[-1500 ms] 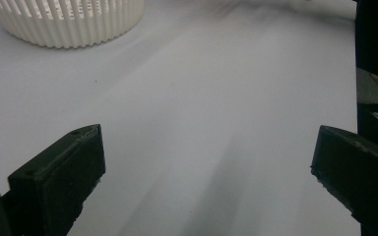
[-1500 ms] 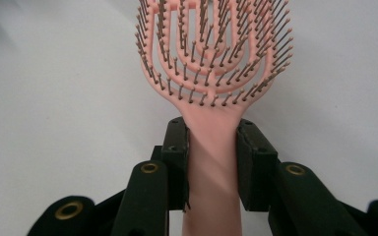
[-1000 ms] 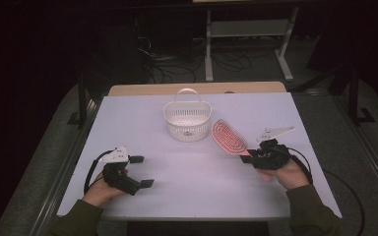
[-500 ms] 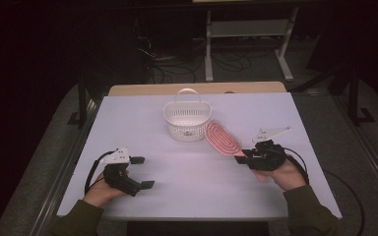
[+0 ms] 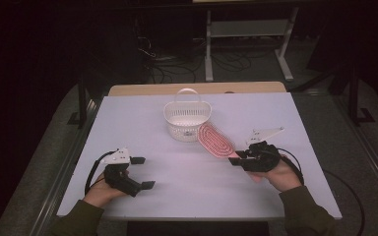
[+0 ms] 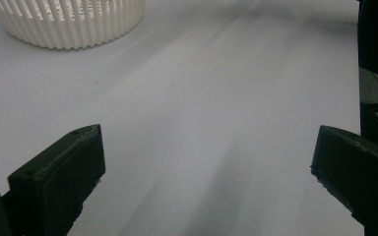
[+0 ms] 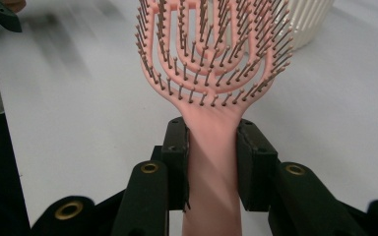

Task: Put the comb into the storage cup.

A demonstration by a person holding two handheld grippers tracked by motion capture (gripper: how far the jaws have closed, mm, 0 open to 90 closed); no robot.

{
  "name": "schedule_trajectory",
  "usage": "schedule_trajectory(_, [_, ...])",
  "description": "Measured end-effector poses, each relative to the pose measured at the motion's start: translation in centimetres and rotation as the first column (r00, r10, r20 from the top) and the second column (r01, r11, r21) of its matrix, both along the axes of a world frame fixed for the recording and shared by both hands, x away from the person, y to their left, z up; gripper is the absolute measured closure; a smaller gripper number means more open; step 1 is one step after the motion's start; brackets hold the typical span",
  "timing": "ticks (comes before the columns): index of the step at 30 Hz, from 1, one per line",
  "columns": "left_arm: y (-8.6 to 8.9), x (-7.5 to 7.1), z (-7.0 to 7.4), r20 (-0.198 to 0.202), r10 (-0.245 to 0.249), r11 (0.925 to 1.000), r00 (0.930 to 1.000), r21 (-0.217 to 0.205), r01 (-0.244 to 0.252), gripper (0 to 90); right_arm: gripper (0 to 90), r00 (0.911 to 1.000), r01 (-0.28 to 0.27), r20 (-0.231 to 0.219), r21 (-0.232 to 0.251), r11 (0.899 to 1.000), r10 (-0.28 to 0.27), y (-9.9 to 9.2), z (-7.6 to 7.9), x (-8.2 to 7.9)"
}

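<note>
The right tool (image 7: 211, 147) is clamped on the handle of the pink brush (image 7: 211, 64), whose head reaches ahead of it to the white basket (image 5: 187, 118). The left tool (image 5: 140, 173) rests on the surface (image 5: 142, 113), jaws wide apart and empty.

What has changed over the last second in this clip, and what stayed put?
The right claw, shut on the pink hairbrush by its handle, carried the brush head a little closer to the white basket, where it now reaches the basket's side. The left claw, open, and the basket stayed where they were.
</note>
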State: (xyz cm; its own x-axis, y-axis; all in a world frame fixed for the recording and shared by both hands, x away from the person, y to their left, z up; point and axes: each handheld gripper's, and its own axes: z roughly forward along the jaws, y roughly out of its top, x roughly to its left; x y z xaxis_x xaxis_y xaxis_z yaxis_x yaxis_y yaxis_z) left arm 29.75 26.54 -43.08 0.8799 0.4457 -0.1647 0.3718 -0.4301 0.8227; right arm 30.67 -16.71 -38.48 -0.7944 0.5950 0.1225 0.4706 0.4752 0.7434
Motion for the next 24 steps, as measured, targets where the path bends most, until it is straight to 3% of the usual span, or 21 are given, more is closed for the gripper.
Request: schedule_trajectory(24, [-0.1,0.0,-0.1,-0.003,0.001,1.0000,1.0000,0.006,-0.001,0.0,68.8,0.9954,-0.093,0.021,-0.001,0.996,0.093,3.3,0.6,0.8])
